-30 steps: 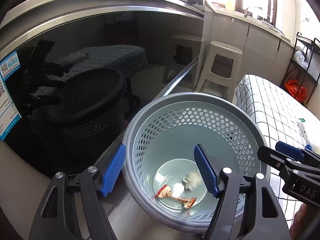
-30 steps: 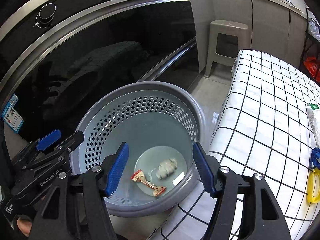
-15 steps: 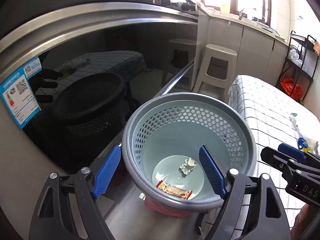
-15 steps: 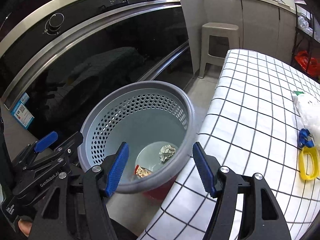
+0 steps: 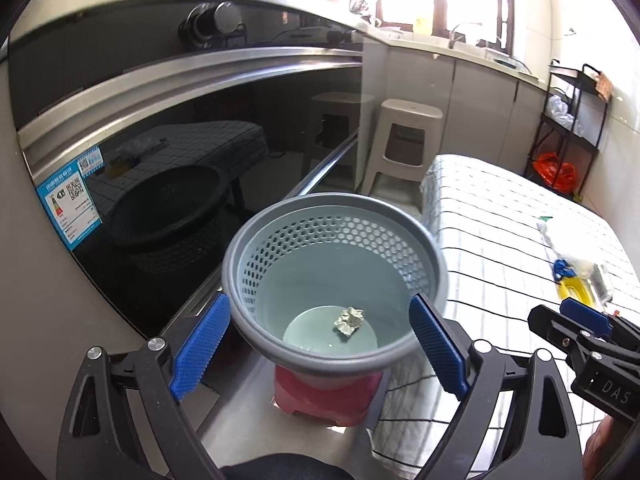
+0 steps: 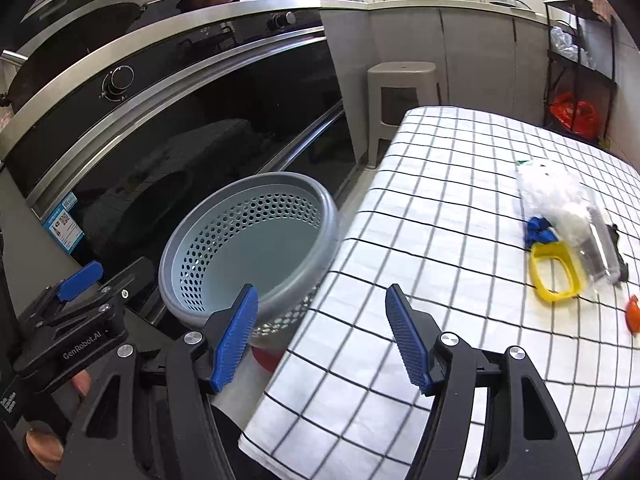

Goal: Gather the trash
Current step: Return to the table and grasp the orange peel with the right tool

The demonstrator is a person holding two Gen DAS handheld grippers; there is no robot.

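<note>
Trash left at the frame's right, a light, crinkly plastic bag (image 6: pixel 554 196), is best pinched at its bunched middle; both the left gripper (image 5: pixel 320 350) and the right gripper (image 6: pixel 322 336) are held wide open and empty.

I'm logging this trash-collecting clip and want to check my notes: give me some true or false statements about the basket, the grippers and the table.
1. The grey perforated basket has a crumpled paper ball at its bottom. True.
2. The left gripper is shut on the basket rim. False: it is open, holding nothing.
3. The right gripper is open and empty. True.
4. The basket stands on the checked tablecloth. False: it sits beside the table on a red stool.
5. A yellow ring lies on the tablecloth. True.
</note>
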